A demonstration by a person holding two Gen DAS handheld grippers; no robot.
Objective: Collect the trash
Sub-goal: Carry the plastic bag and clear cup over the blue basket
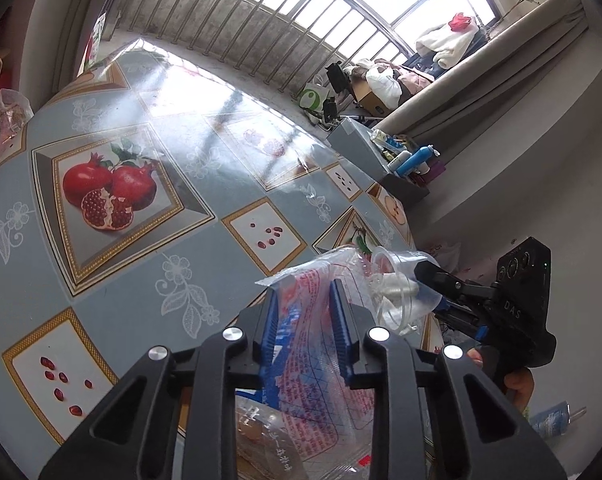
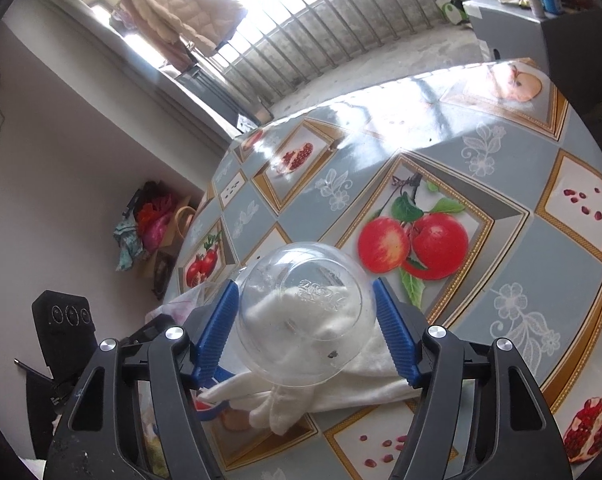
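Observation:
My left gripper (image 1: 305, 292) is shut on the upper edge of a clear plastic bag (image 1: 313, 360) with red and blue print, which fills the gap between the blue pads. The bag hangs at the near right edge of the round table (image 1: 181, 240). My right gripper (image 2: 305, 304) is shut on a clear plastic cup (image 2: 305, 312), seen bottom first, with white tissue (image 2: 301, 392) inside it and spilling out below. In the left wrist view that cup (image 1: 397, 280) sits just right of the bag's mouth, with the right gripper (image 1: 411, 286) coming in from the right.
The table (image 2: 501, 152) has a glossy fruit-print cover. A bag of snacks (image 1: 5, 120) lies at its far left rim. A grey cabinet (image 1: 357, 136) with bottles stands beyond the table. A bottle (image 1: 549, 420) lies on the floor. Clothes (image 2: 149, 220) are piled by the wall.

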